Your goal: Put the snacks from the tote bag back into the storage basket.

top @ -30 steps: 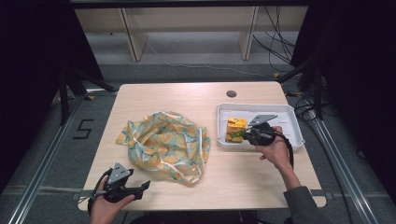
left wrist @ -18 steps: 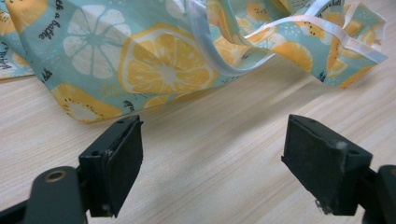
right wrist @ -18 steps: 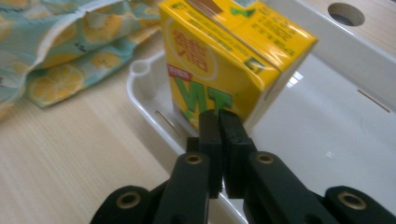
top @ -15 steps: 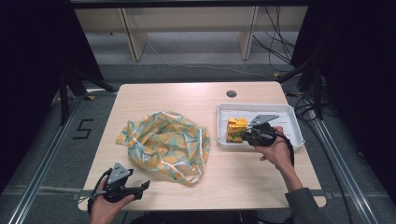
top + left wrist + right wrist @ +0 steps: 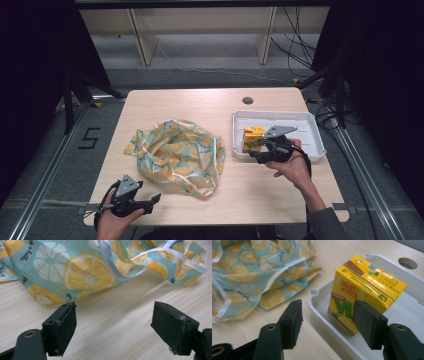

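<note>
Pale wooden counter point(image 5: 210, 102) on a dark floor, with shelving behind. A white tray point(image 5: 312, 131) sits at the counter's right side; a yellow juice carton point(image 5: 362, 290) stands upright in its near-left corner, close to the tray's wall. To the left, a crumpled fabric bag point(image 5: 175, 152) printed with citrus slices on pale blue, with white handles, lies near the counter's middle, apart from the tray. Right claw point(image 5: 256, 149), held in the person's right hand point(image 5: 295, 167), sits at the tray's near-left edge, just before the carton; its jaws have just been opening and now stand apart, the pads clear of the carton, with nothing between them in the right gripper view. Left claw point(image 5: 113, 328), held at the counter's near-left edge, stands wide open over bare wood, its jaws pointing toward the bag's hem without touching it.
</note>
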A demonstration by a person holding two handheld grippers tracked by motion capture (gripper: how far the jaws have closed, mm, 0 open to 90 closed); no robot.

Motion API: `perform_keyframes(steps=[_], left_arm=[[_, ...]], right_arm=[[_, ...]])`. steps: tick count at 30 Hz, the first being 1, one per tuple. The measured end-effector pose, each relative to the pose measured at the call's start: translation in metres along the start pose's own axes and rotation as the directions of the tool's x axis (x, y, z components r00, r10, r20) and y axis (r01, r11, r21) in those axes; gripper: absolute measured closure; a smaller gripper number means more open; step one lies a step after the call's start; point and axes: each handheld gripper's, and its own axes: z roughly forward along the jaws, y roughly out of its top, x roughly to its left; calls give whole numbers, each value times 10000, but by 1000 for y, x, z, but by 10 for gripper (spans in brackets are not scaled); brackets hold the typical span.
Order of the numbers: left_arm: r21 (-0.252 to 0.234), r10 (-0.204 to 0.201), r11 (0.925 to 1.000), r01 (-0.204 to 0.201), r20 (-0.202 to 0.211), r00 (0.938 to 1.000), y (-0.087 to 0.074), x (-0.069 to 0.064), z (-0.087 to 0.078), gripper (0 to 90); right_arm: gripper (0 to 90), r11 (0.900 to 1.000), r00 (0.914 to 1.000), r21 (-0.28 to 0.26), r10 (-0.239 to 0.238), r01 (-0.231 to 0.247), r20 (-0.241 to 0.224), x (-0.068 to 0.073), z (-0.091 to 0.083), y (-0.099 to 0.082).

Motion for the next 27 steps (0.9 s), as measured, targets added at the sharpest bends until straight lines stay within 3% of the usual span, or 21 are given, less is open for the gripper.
perform_keyframes(steps=[4,6,7,9,11,14,15,16,19,21,23,25,27], left_arm=[[180,163,9997,-163,4,9999,0,1,-1,194],[-91,-207,9997,208,36,9998,0,-2,1,194],[208,110,9997,-111,9,9999,0,1,-1,194],[49,-61,10000,61,3,10000,0,0,0,194],[146,103,9998,-103,41,9999,0,1,0,194],[142,60,9999,-61,74,10000,0,0,0,194],[-62,-191,9998,191,87,9998,-1,-1,1,194],[161,81,9998,-82,73,9999,0,0,0,194],[41,-60,10000,60,65,10000,-1,0,1,194],[173,61,9998,-63,110,9999,0,0,0,194],[75,90,9999,-91,56,9999,0,0,1,194],[80,48,10000,-48,60,10000,0,0,1,194],[186,96,9998,-98,76,9999,0,1,0,194]], right_arm=[[350,9998,9999,-106,136,-137,-81,8,1,0],[335,9996,9998,-259,107,-112,-190,10,3,-1],[322,9994,9991,-188,276,-282,-310,12,3,-1],[315,9993,9998,-353,73,-80,-187,12,4,-2],[302,9997,9991,-198,144,-152,-402,12,4,-2],[292,9996,9992,-161,205,-211,-351,13,5,-4],[291,9996,9992,-173,238,-244,-332,14,6,-6],[289,9997,9993,-139,176,-181,-343,14,6,-6],[286,9998,9990,-39,193,-195,-407,16,7,-8],[280,9997,9995,-200,103,-110,-303,16,7,-10],[276,9987,9979,112,502,-498,-406,20,5,-11],[273,9995,9991,-173,273,-278,-310,20,5,-12],[273,9996,9991,-123,257,-261,-344,21,3,-14]])
